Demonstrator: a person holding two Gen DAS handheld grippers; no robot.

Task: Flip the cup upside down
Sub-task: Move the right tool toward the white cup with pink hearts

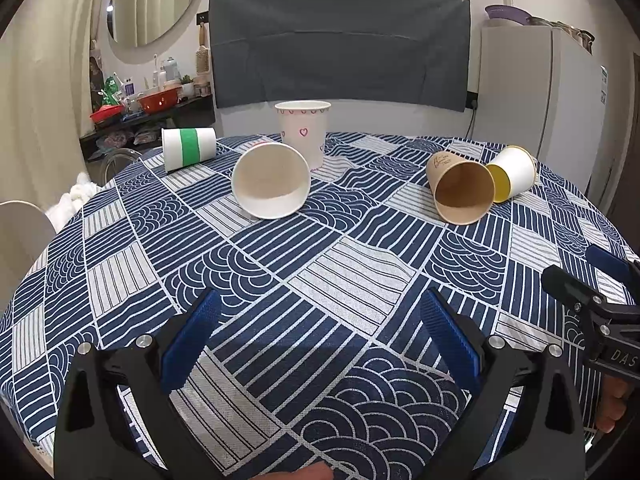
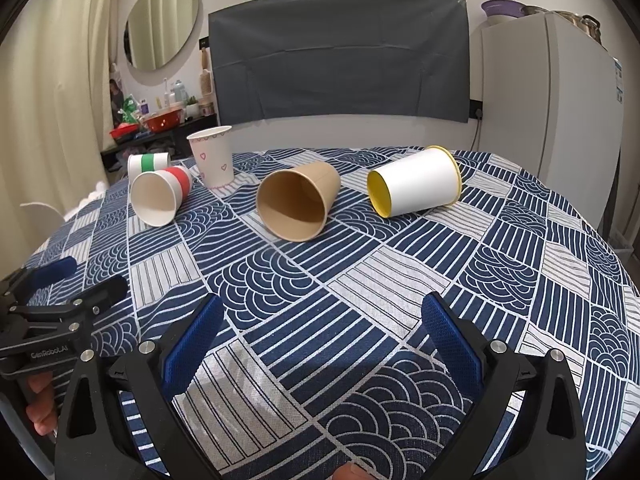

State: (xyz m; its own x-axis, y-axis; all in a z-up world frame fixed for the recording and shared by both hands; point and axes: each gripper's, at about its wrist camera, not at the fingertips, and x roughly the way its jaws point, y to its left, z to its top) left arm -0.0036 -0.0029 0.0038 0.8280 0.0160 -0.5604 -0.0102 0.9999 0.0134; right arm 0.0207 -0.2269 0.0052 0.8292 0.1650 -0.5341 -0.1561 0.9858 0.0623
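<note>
Several paper cups are on the blue patterned tablecloth point(image 1: 320, 264). A heart-print cup point(image 1: 304, 132) point(image 2: 212, 156) stands upright at the back. A white cup with a red band point(image 1: 271, 181) point(image 2: 158, 198), a brown cup point(image 1: 460, 188) point(image 2: 298, 200), a white cup with yellow inside point(image 1: 514, 174) point(image 2: 416, 187) and a green-banded cup point(image 1: 188, 148) point(image 2: 148, 163) lie on their sides. My left gripper point(image 1: 320, 320) point(image 2: 80, 280) is open and empty near the front. My right gripper point(image 2: 322, 320) point(image 1: 588, 272) is open and empty beside it.
A dark cloth-covered chair back point(image 1: 340, 40) stands behind the table. A white fridge point(image 1: 536, 88) is at the right. A cluttered shelf with red bowls point(image 1: 156, 100) is at the back left. The table's round edge falls away on the left and right.
</note>
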